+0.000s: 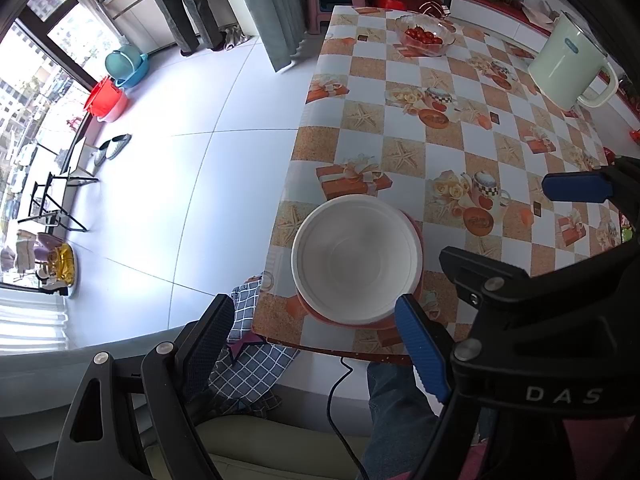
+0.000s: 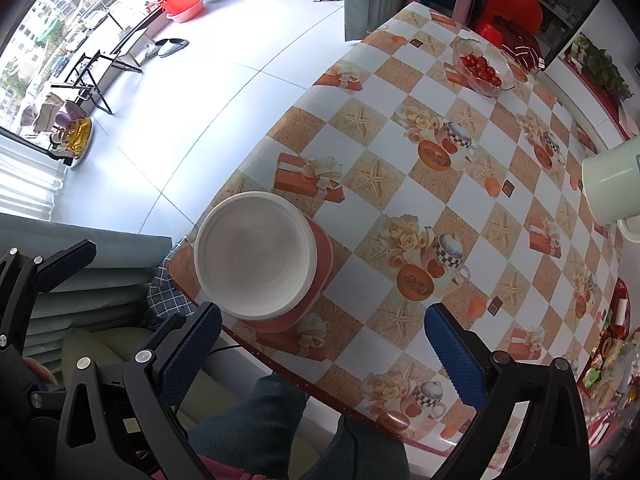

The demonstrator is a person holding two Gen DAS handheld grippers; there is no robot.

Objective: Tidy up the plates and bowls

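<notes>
A white bowl (image 1: pixel 356 258) sits on a pink plate (image 1: pixel 416 232) at the near left corner of the table (image 1: pixel 440 128). The bowl also shows in the right wrist view (image 2: pixel 256 256), on the pink plate (image 2: pixel 320 256). My left gripper (image 1: pixel 316 332) is open and empty, held above the table's near edge just in front of the bowl. My right gripper (image 2: pixel 320 340) is open and empty, above the near edge to the right of the bowl. The right gripper's blue finger also shows at the right of the left wrist view (image 1: pixel 576 186).
A glass bowl of cherry tomatoes (image 1: pixel 426 34) stands at the far end. A pale green kettle (image 1: pixel 568 68) stands at the right. Snack packets (image 2: pixel 612 356) lie by the right edge. A person (image 1: pixel 180 0) stands far off on the floor. My knees (image 2: pixel 256 428) are under the table's edge.
</notes>
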